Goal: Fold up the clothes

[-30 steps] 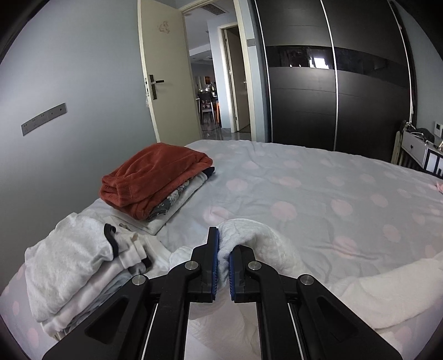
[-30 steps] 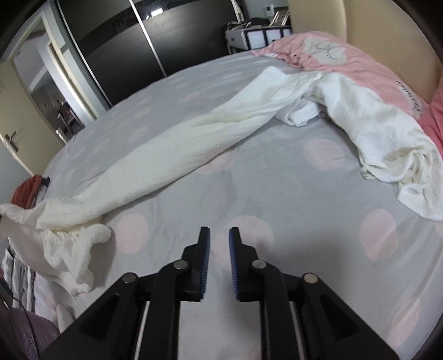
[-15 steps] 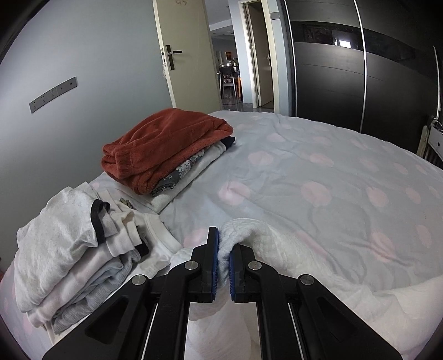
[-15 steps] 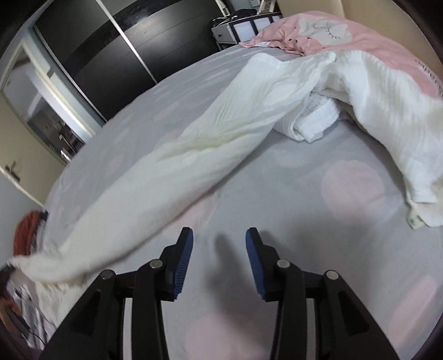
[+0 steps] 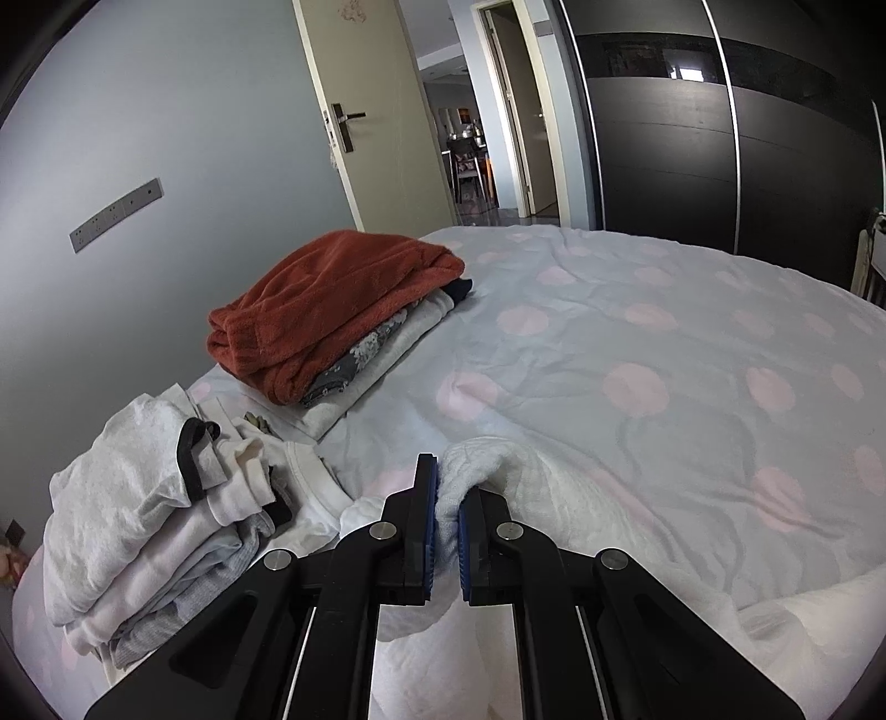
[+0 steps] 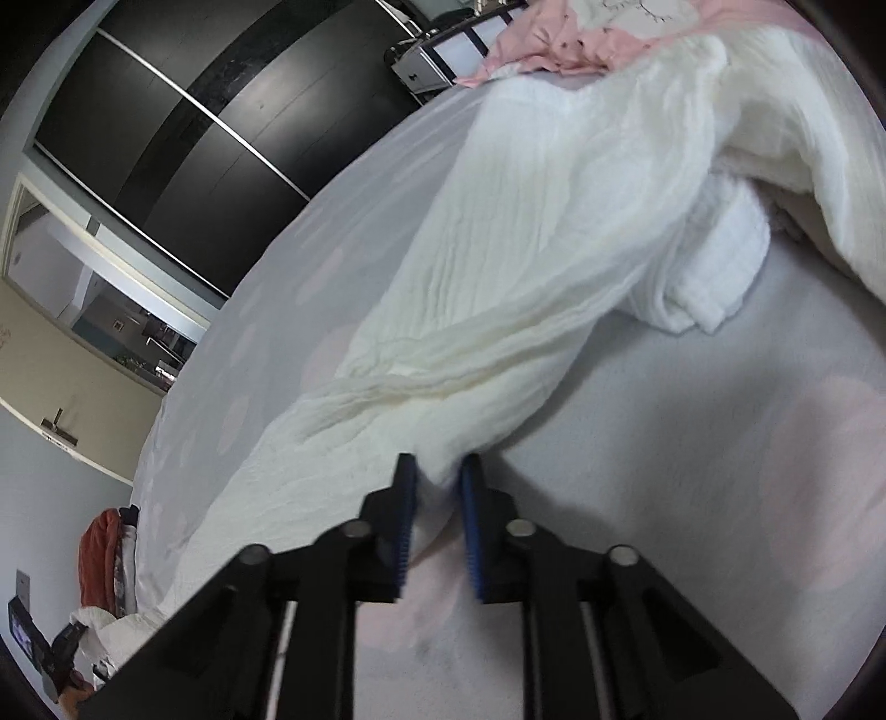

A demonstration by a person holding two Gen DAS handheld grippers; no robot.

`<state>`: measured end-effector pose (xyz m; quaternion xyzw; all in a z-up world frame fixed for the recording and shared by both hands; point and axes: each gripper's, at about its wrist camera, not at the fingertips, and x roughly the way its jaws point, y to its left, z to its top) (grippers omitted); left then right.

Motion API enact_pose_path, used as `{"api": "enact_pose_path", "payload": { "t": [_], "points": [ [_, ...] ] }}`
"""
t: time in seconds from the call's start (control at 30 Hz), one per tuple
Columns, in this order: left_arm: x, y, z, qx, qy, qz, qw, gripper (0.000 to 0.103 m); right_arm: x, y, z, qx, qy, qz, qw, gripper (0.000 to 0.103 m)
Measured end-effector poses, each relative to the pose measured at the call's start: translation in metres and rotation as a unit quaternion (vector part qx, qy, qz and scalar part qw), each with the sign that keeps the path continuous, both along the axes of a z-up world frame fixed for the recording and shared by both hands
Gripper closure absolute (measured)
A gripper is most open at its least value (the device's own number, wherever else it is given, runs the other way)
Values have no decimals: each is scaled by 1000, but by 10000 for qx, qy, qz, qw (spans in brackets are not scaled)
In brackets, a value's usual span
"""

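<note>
Left tongs (image 5: 447,518) sit low over the bed (image 5: 637,332), clenched on one end of the white cloth (image 5: 554,493). Right tongs (image 6: 434,493) pinch its edge mid-length. Cloth (image 6: 526,266) lies stretched lengthwise across the bed, toward the pink bedding (image 6: 559,39).

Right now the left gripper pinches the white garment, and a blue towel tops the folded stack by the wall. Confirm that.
Not quite. The towel topping the folded stack is rust red, not blue, as the left wrist view shows. The left gripper does pinch the white garment.
</note>
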<state>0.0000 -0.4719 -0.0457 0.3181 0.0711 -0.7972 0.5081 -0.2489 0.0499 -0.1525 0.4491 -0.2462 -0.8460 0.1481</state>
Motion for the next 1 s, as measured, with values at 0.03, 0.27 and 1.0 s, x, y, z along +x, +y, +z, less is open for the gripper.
{"api": "enact_pose_path", "payload": {
  "t": [0.03,0.27,1.0],
  "points": [
    [0,4,2,-87,20,-27,10000,96,2,-2,5,74,110,-1,9999,94],
    [26,18,27,-441,465,-22,9979,96,51,-9,63,815,981,-35,9918,95],
    [147,39,83,-694,1990,106,9775,96,256,69,165,2036,2085,-1524,9444,97]
  ]
}}
